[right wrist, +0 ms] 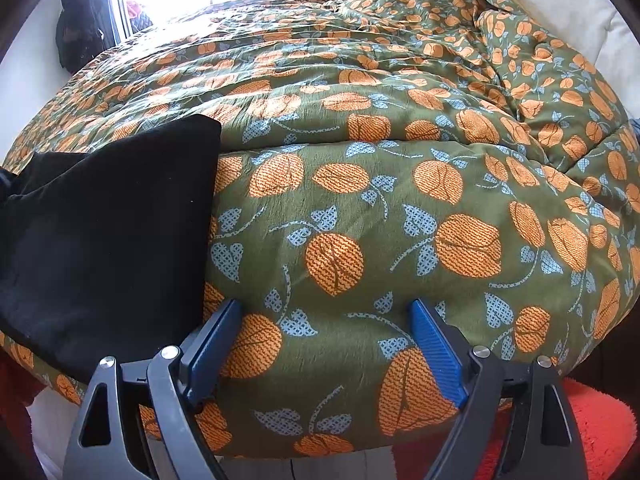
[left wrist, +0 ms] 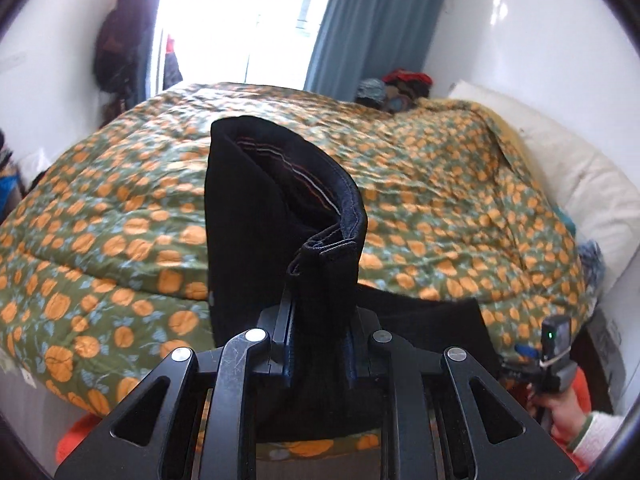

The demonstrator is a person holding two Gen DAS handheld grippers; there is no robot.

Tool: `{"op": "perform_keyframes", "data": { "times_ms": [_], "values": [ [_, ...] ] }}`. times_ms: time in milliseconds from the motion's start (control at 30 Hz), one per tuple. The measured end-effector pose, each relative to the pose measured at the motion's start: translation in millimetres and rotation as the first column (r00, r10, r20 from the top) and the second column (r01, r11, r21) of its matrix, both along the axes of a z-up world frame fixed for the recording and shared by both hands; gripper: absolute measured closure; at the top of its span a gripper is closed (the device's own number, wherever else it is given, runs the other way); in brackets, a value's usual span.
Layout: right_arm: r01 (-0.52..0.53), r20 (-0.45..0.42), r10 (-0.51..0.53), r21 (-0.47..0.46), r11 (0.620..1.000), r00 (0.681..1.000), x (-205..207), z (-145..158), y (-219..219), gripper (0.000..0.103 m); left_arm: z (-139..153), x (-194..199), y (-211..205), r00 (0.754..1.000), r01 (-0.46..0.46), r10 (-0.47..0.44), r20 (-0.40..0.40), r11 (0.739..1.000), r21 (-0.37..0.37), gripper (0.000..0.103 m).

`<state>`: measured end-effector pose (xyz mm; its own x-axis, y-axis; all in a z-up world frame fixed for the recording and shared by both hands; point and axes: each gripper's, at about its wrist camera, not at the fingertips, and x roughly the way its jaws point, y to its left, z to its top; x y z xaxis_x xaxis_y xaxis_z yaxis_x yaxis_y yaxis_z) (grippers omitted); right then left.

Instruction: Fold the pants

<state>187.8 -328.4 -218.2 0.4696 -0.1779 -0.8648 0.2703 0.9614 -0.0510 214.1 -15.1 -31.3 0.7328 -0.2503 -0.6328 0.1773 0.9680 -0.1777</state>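
The black pants [left wrist: 256, 216] stand up folded in my left gripper [left wrist: 318, 320], which is shut on them near the waistband and holds them above the bed. The striped inner lining shows at the top. In the right wrist view the pants [right wrist: 108, 232] lie as a black mass on the quilt at the left. My right gripper [right wrist: 326, 320] is open and empty, its blue pads [right wrist: 436, 352] resting over the quilt just right of the pants. The right gripper also shows at the lower right of the left wrist view [left wrist: 554, 356].
A green quilt with orange fruit print [right wrist: 400, 140] covers the bed. A white pillow [left wrist: 580, 176] lies at the right. Blue curtain [left wrist: 376, 20], bright window and hanging dark clothes [left wrist: 120, 40] stand behind. An orange-red rug [right wrist: 592, 432] lies on the floor.
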Motion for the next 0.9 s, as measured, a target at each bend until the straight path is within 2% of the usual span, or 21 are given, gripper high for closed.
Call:
{"op": "perform_keyframes", "data": {
  "times_ms": [100,233,333,400,433,467,500,533,600,667,733,800,833,867,900],
  "values": [
    [0.0,0.0,0.0,0.0,1.0,1.0,0,0,0,0.017,-27,3,-72,0.983,0.178,-0.173,-0.062,0.981,0.08,0.086],
    [0.0,0.0,0.0,0.0,1.0,1.0,-1,0,0,0.017,-91,6,-151,0.923,0.363,-0.33,-0.199,0.917,0.164,0.084],
    [0.0,0.001,0.0,0.005,1.0,1.0,0,0,-1,0.017,-136,4,-195,0.884,0.436,-0.345,-0.315,0.852,0.29,0.069],
    [0.001,0.007,-0.002,0.02,1.0,1.0,-1,1,-2,0.017,-135,-6,-202,0.888,0.436,-0.344,-0.305,0.842,0.319,0.055],
    [0.004,0.012,-0.004,0.032,0.999,1.0,-1,2,-3,0.017,-126,-11,-201,0.883,0.445,-0.362,-0.298,0.847,0.291,0.049],
    [0.006,0.021,-0.007,0.048,0.999,1.0,-3,3,-5,0.017,-113,-16,-196,0.876,0.457,-0.386,-0.29,0.856,0.241,0.038],
    [0.009,0.035,-0.012,0.069,0.998,0.999,-5,5,-7,0.017,-98,-20,-189,0.878,0.453,-0.395,-0.27,0.868,0.201,0.029],
    [0.014,0.057,-0.019,0.095,0.995,0.998,-7,9,-11,0.017,-84,-22,-179,0.885,0.441,-0.393,-0.248,0.88,0.179,0.025],
    [0.04,0.12,-0.055,0.121,0.992,0.991,-14,22,-18,0.018,-56,-24,-153,0.911,0.393,-0.361,-0.198,0.905,0.162,0.019],
    [0.085,0.176,-0.098,0.077,0.993,0.98,-20,40,-22,0.017,-35,-19,-120,0.949,0.304,-0.281,-0.146,0.936,0.176,0.017],
    [0.074,0.233,-0.087,0.064,0.995,0.969,-23,61,-17,0.017,-29,-11,-85,0.978,0.197,-0.18,-0.102,0.963,0.184,0.017],
    [0.004,0.265,-0.034,0.113,0.994,0.964,-22,78,-6,0.017,-40,5,-53,0.991,0.101,-0.084,-0.108,0.982,0.16,0.021],
    [-0.054,0.271,0.003,0.181,0.982,0.963,-19,82,0,0.017,-52,14,-41,0.99,0.07,-0.051,-0.129,0.988,0.141,0.025],
    [-0.12,0.273,0.04,0.284,0.951,0.961,-13,83,5,0.017,-67,21,-34,0.985,0.059,-0.039,-0.167,0.991,0.117,0.035],
    [-0.18,0.272,0.069,0.41,0.894,0.96,-7,80,8,0.017,-86,29,-34,0.973,0.072,-0.052,-0.226,0.994,0.08,0.045]
  ]
}}
